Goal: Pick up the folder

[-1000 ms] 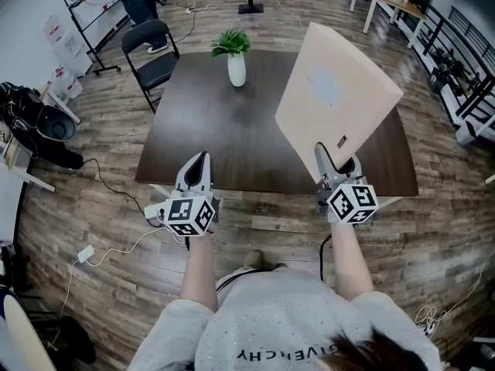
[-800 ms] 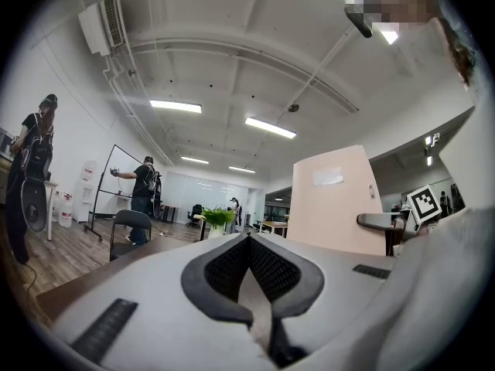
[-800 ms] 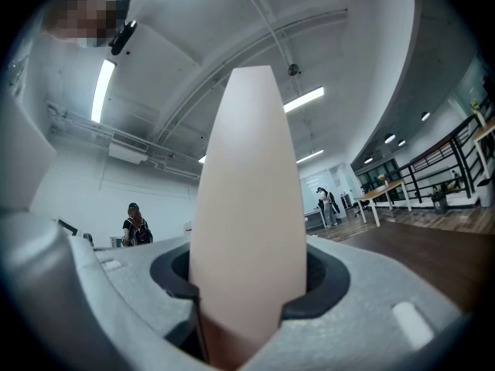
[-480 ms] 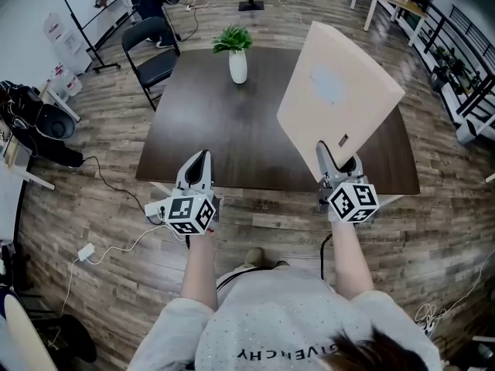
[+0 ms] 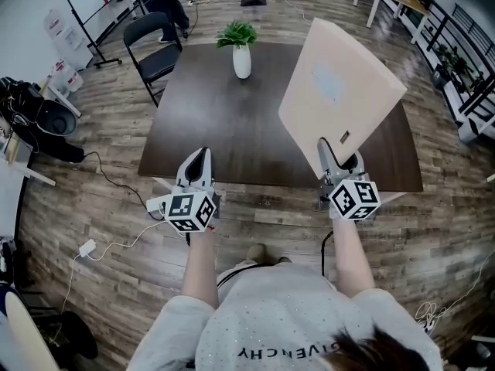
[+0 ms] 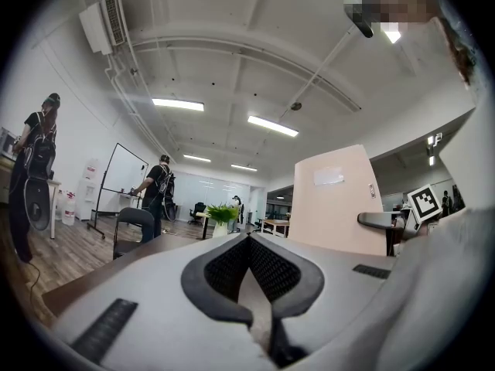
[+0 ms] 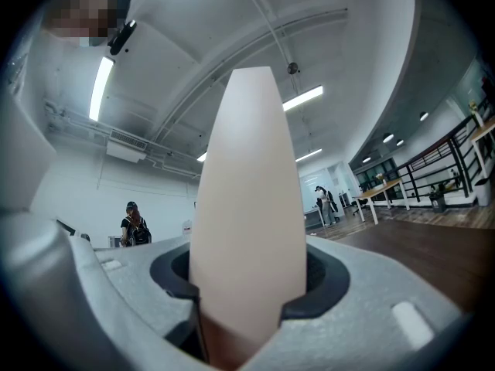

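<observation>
At the far left, at 10 o'clock from the counter (image 5: 224, 122), a black chair (image 5: 155, 45) is seen. The left tongs (image 5: 197, 159) are held level at the counter's near edge, jaws brought together with nothing between them. A potted plant (image 5: 240, 46) is set near the counter's 12 o'clock edge. The folder (image 5: 340, 91) is found at 2 o'clock from the left tongs, held up over the counter's right half, its long axis stood toward 12 o'clock. Its lower edge is pinched by the right tongs (image 5: 338, 159), whose jaws are parted only by its thickness. The right hand is judged the nearer, and the pick-up is judged done.
</observation>
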Motion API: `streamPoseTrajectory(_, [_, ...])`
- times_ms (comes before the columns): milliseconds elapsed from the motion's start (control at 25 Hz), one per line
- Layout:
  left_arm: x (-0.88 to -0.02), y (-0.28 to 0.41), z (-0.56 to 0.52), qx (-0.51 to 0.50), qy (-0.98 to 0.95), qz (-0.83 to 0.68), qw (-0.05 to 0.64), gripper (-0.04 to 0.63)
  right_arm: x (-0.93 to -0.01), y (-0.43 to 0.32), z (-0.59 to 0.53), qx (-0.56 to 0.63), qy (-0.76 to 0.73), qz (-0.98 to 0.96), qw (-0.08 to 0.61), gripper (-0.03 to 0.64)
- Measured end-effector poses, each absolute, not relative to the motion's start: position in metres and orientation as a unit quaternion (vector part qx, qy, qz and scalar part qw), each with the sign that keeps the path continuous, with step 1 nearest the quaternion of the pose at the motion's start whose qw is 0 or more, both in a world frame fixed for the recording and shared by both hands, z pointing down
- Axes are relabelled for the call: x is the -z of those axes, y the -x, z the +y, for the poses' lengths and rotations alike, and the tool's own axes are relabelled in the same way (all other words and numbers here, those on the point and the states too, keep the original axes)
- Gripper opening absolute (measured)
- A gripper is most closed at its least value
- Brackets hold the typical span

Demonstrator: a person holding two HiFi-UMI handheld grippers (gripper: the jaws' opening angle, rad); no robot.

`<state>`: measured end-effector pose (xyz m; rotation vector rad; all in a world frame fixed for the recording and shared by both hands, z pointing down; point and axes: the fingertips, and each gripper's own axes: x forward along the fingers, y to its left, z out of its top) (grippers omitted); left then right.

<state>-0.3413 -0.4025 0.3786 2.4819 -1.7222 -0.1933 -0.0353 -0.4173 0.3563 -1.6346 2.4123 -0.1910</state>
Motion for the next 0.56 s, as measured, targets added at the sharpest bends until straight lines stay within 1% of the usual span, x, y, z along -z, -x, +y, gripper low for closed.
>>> streamPoseTrajectory(560, [-0.3824, 0.3468, -0.4042, 0.064, -0.822, -0.563, 0.059, -0.003, -0.3582, 0.0392, -0.4157, 0.062, 0.564, 0.816, 0.108, 0.249])
